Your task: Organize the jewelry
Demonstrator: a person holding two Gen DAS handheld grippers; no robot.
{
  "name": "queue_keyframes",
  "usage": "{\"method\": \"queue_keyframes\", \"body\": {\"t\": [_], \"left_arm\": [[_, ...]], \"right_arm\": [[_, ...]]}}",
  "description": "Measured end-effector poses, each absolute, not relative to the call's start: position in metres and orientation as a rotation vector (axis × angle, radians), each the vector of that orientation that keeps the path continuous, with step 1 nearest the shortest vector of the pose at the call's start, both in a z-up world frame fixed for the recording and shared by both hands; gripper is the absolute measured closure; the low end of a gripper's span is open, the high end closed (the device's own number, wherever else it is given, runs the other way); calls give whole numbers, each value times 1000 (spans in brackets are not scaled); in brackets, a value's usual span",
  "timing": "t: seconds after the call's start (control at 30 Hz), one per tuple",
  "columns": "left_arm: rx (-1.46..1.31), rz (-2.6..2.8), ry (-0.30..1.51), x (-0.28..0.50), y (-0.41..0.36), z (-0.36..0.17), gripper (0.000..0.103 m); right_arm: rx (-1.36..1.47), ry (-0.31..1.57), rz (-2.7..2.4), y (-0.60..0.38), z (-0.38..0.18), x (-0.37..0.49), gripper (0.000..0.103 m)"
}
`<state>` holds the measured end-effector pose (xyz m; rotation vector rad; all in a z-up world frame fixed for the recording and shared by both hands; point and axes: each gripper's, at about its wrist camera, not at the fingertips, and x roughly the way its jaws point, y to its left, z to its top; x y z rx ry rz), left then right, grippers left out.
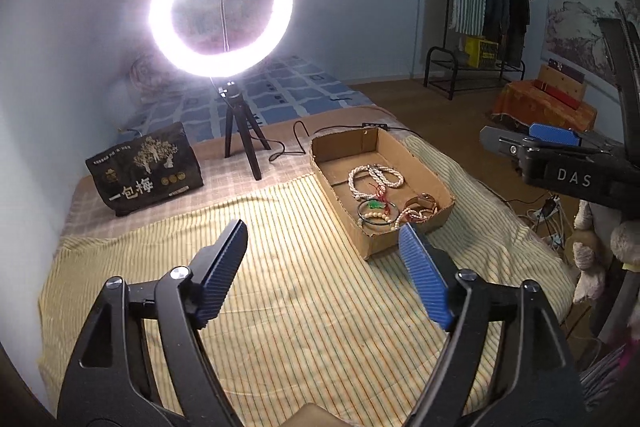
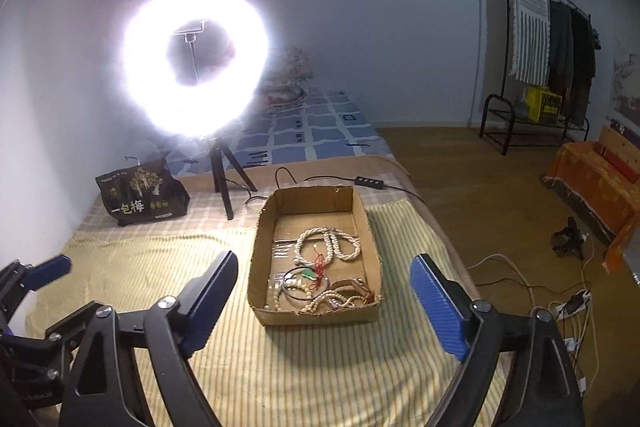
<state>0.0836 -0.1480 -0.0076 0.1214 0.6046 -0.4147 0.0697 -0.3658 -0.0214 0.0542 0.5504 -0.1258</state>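
A shallow cardboard box (image 1: 344, 143) (image 2: 316, 315) sits on a yellow striped cloth over the bed. Inside it lie a long string of pale beads (image 1: 376, 177) (image 2: 329, 243), a green pendant on red cord (image 1: 374, 204) (image 2: 308, 273), a dark bangle (image 1: 362, 217) (image 2: 294, 293) and smaller bead bracelets (image 2: 340, 297). My left gripper (image 1: 323, 227) is open over the cloth, just short of the box's near left corner, holding nothing. My right gripper (image 2: 325, 255) is open in front of the box, empty. One of its blue fingers (image 1: 554, 133) shows at the right of the left wrist view.
A lit ring light on a black tripod (image 1: 240, 147) (image 2: 224, 183) stands behind the box, its cable and switch (image 2: 370, 182) trailing beside it. A black printed bag (image 1: 146, 171) (image 2: 142, 193) lies at the far left. Right of the bed are floor cables (image 2: 572, 303) and a clothes rack (image 2: 552, 67).
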Motion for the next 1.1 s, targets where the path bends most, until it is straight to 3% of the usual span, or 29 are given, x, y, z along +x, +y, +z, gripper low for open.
{"method": "queue_keyframes", "body": {"t": [0.1,0.43,1.1], "left_arm": [[142,-410,590,80,-149,-8,18],[175,-342,531,71,-139,-7,1],[205,-322,531,69,-132,-15,0]], "right_arm": [[39,530,-151,-363,-21,68,0],[34,443,-232,-355,-17,56,0],[-4,432,-218,-336,-24,54,0]]}}
